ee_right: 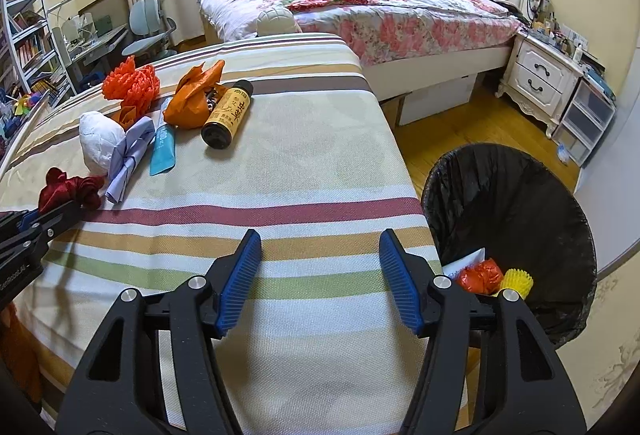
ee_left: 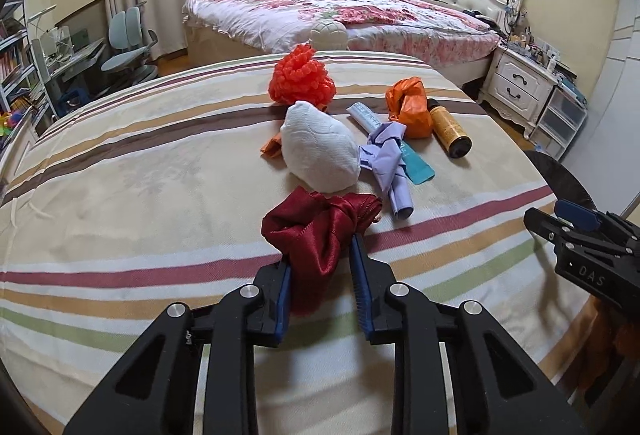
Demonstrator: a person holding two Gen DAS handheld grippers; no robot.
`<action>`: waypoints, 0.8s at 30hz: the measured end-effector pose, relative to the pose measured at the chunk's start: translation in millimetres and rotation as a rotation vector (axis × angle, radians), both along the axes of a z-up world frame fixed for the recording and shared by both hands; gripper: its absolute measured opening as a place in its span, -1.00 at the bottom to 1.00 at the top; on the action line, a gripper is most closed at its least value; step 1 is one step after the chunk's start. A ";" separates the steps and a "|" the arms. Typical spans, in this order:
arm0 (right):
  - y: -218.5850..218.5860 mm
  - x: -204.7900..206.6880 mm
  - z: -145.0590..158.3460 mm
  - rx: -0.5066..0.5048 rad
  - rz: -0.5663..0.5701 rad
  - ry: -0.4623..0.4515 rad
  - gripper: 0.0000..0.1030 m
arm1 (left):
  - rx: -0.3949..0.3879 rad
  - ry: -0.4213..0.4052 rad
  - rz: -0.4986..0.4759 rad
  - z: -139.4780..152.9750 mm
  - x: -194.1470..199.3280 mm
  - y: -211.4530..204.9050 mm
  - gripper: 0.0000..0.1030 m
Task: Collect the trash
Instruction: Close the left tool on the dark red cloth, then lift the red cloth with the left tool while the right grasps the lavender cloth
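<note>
My left gripper (ee_left: 320,255) is closed on a crumpled dark red cloth (ee_left: 316,231) on the striped table cover (ee_left: 140,175); the cloth also shows in the right wrist view (ee_right: 70,191). Beyond it lie a white paper wad (ee_left: 320,147), a lilac crumpled paper (ee_left: 388,163), a teal tube (ee_left: 416,163), an orange plastic bag (ee_left: 410,107), a brown bottle (ee_left: 450,129) and an orange mesh ball (ee_left: 302,77). My right gripper (ee_right: 320,267) is open and empty above the table's near right part. The left gripper shows at the left edge of the right wrist view (ee_right: 36,231).
A bin with a black liner (ee_right: 512,203) stands on the wooden floor right of the table, holding red and yellow trash (ee_right: 496,277). A floral bed (ee_right: 360,3), a white nightstand (ee_right: 540,75) and a desk with chair (ee_right: 148,23) lie beyond.
</note>
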State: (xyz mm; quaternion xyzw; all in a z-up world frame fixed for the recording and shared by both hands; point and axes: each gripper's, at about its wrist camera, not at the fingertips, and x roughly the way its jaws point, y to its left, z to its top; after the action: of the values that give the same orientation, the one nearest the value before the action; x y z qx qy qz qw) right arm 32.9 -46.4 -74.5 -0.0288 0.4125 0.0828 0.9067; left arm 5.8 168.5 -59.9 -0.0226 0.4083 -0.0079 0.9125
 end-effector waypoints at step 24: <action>99.6 -16.2 6.1 -0.040 0.229 -0.007 0.15 | 0.016 0.001 0.361 2.3 -6.0 113.5 -0.51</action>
State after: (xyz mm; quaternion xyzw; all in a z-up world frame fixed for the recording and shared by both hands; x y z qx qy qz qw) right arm 16.8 53.2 -68.4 -0.0939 0.4050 0.1775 0.8920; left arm -0.1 282.0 -57.6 -0.0884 0.3980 0.1591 0.8991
